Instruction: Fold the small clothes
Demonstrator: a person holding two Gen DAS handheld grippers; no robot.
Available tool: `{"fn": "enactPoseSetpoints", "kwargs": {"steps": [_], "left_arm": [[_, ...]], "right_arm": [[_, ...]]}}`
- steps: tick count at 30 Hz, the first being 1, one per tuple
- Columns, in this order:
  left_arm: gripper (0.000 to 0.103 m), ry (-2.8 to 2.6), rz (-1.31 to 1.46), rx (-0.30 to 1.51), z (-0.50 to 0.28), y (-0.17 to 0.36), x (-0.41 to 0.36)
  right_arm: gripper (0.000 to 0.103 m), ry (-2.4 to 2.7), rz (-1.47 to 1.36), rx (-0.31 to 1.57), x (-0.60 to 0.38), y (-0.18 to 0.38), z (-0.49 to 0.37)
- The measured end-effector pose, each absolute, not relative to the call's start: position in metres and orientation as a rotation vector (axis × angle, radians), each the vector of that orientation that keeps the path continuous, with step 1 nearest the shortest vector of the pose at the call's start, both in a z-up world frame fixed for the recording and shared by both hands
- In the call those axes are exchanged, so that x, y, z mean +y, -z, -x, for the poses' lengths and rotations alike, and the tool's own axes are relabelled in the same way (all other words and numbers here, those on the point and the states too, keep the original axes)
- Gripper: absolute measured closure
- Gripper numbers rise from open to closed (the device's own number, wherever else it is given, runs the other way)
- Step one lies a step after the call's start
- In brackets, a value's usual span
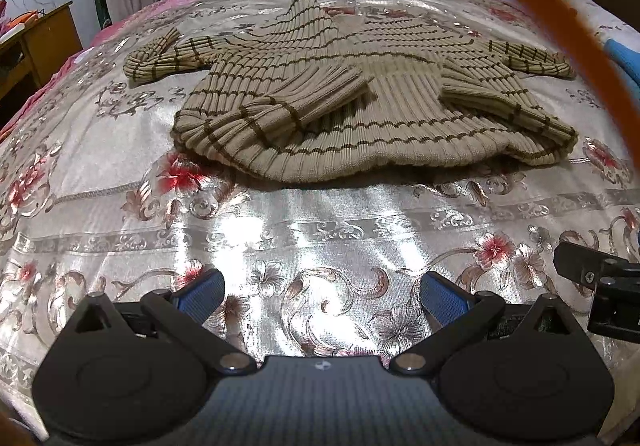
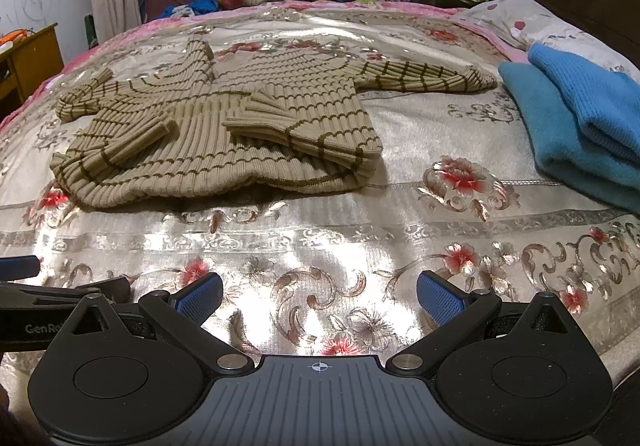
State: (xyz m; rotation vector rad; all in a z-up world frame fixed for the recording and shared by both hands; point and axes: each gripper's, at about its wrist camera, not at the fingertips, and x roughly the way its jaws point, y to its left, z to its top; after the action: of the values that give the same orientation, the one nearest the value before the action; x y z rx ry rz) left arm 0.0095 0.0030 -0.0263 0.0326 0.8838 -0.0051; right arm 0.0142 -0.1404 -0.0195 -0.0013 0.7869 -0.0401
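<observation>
Striped ribbed sweater [image 1: 360,113], tan with thin dark brown lines, lies spread on the shiny floral bedspread [image 1: 320,230], ahead of both grippers and touched by neither. From the left wrist view it sits beyond the left gripper [image 1: 322,298], slightly right of centre, with a bare band of silvery bedspread between the fingertips and the sweater's near hem. That gripper's jaws stand wide apart, holding nothing; its blue pads [image 1: 204,290] frame only the flower pattern below. From the right wrist view the sweater [image 2: 224,133] lies ahead and to the left of the right gripper [image 2: 320,296], again with a stretch of bedspread [image 2: 320,246] between. The right gripper is likewise spread open and empty.

The sweater is partly gathered: two cuffs are folded inward onto the body, one near each side of the chest area, while further striped sleeves stretch outward to the left and right, so it may be more than one garment stacked; I cannot tell. The near hem is wavy and slightly lifted off the bedspread.

A blue knit garment [image 2: 580,133] lies on the bed to the right of the sweater, well apart from it. The two grippers are side by side: part of the left gripper's black frame shows at the left edge of the right wrist view. An orange cable [image 1: 560,25] crosses the upper right of the left wrist view.
</observation>
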Motion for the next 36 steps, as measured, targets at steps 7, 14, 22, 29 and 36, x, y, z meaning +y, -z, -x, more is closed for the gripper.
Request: {"fn": "enactPoseSetpoints", "kwargs": {"steps": [7, 14, 22, 29, 36], "left_arm": [[0.0, 0.007, -0.005, 0.901, -0.012, 0.029, 0.006], [0.0, 0.013, 0.054, 0.932, -0.014, 0.033, 0.013], [0.0, 0.017, 0.057, 0.937, -0.014, 0.034, 0.014], [0.0, 0.025, 0.065, 0.934, -0.014, 0.034, 0.015], [0.0, 0.029, 0.052, 0.924, -0.012, 0.031, 0.014]], "right_arm": [[0.0, 0.039, 0.0, 0.79, -0.14, 0.021, -0.015], [0.0, 0.036, 0.0, 0.795, -0.14, 0.021, -0.015], [0.0, 0.03, 0.003, 0.797, -0.138, 0.02, -0.016], [0.0, 0.025, 0.002, 0.799, -0.137, 0.02, -0.017], [0.0, 0.022, 0.002, 0.798, -0.137, 0.019, -0.017]]}}
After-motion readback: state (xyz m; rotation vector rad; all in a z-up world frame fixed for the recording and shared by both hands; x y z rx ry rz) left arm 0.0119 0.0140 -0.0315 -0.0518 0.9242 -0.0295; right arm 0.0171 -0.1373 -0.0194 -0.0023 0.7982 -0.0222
